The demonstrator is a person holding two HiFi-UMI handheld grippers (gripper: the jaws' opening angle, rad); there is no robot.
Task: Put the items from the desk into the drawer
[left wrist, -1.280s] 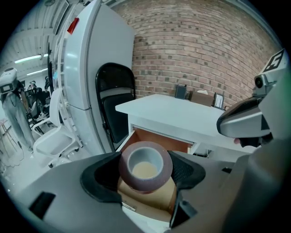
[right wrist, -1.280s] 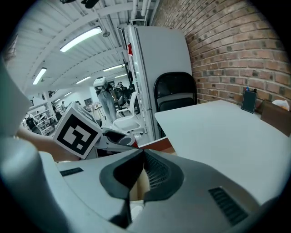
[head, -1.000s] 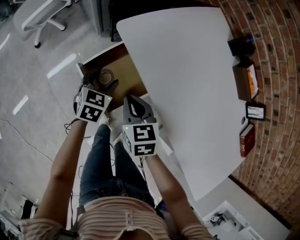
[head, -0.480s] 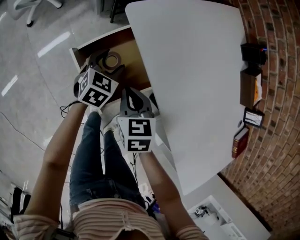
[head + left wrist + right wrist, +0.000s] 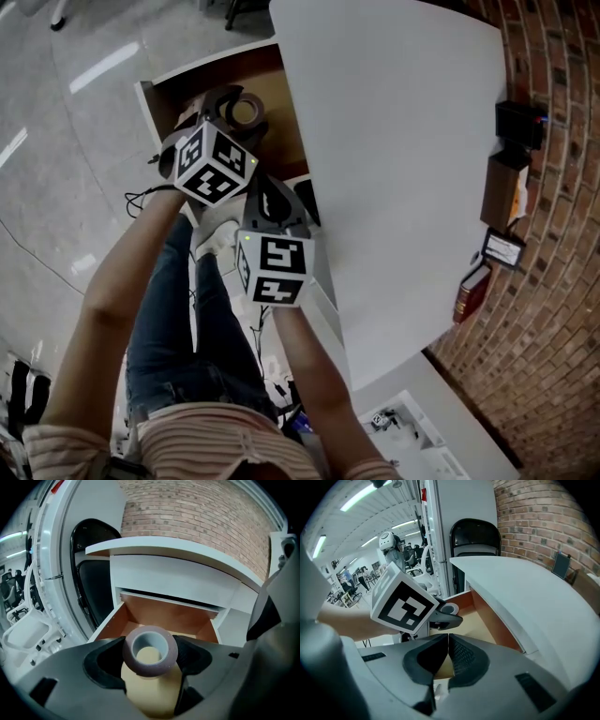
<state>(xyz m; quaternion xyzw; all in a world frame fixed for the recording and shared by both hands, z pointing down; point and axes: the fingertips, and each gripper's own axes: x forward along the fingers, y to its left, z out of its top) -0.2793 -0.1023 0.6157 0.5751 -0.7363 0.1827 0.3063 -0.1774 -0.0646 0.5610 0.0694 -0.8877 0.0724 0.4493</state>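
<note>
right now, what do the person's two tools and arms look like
The left tool and the right tool have the same build: a grey moulded body with black pads lining the jaws. Each carries a white cube printed with black square markers. The person wears a striped short-sleeved top and blue jeans. The forearms are uncovered.
</note>
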